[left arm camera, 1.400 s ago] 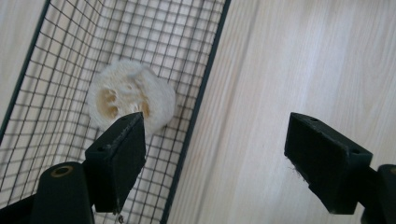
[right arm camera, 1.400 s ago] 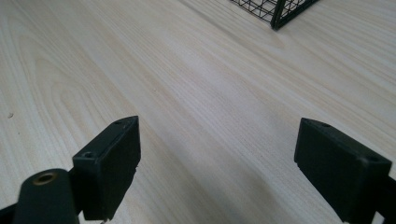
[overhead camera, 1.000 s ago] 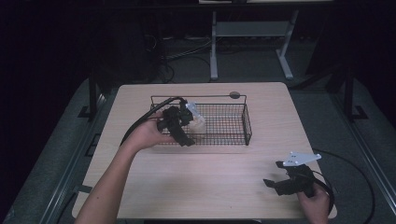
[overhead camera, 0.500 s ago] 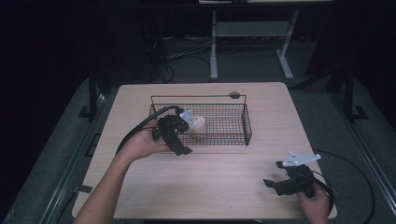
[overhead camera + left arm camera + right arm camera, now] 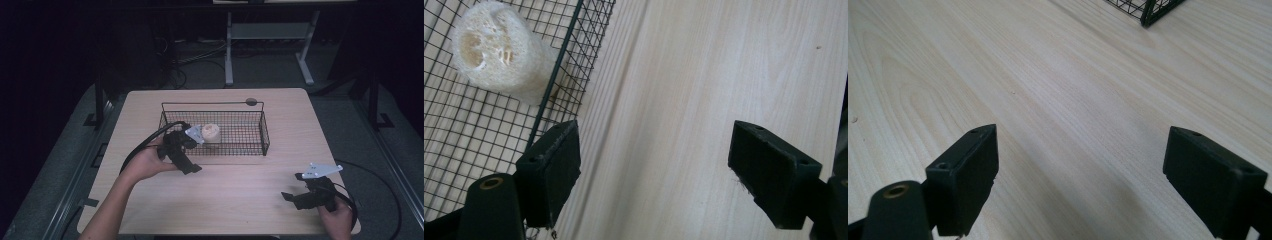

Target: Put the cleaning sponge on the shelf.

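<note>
Our left gripper, jaws spread and empty, has pulled back from the black wire basket, leaving the pale, round loofah sponge inside; the right gripper rests open, near right.

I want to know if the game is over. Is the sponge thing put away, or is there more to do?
It looks nearly finished. Done: the loofah sponge lies inside the wire basket, near its left end. In hand: nothing; the left gripper is beside the basket's front wall with jaws wide apart and empty. The right gripper rests open over bare table. Left: probably just pulling the left hand away.
</note>
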{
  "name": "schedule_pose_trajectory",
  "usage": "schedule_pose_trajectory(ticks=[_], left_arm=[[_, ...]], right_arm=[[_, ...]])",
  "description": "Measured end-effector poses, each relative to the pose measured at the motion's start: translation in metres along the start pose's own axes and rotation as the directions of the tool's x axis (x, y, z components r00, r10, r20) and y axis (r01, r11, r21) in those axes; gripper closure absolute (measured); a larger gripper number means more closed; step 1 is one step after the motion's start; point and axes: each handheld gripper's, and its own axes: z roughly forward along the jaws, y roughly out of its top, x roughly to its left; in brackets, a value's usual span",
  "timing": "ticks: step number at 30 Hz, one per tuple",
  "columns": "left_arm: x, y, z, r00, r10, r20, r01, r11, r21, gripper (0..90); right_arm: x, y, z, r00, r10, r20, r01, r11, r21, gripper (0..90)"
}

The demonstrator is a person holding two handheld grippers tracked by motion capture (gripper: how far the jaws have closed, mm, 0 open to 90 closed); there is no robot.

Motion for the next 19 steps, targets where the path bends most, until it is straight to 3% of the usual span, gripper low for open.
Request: schedule_pose_trajectory(ticks=[8,12,19], left_arm=[[-0.014,-0.006,-0.001,0.9998,0.02,-0.001,-0.02,0.9997,-0.012,20.1],[-0.02,-0.011,0.0,0.9999,0.012,0.005,-0.012,0.9999,-0.005,20.0],[-0.031,-0.023,-0.001,1.0,0.002,0.008,-0.001,0.9995,-0.032,20.0]], right_arm=[[0.001,0.0,0.0,1.0,-0.002,-0.003,0.002,1.0,0.003,14.2],[0.001,0.001,0.001,1.0,-0.002,-0.004,0.002,1.0,0.005,14.2],[0.004,0.001,0.001,1.0,0.003,-0.005,-0.003,1.0,0.003,14.2]])
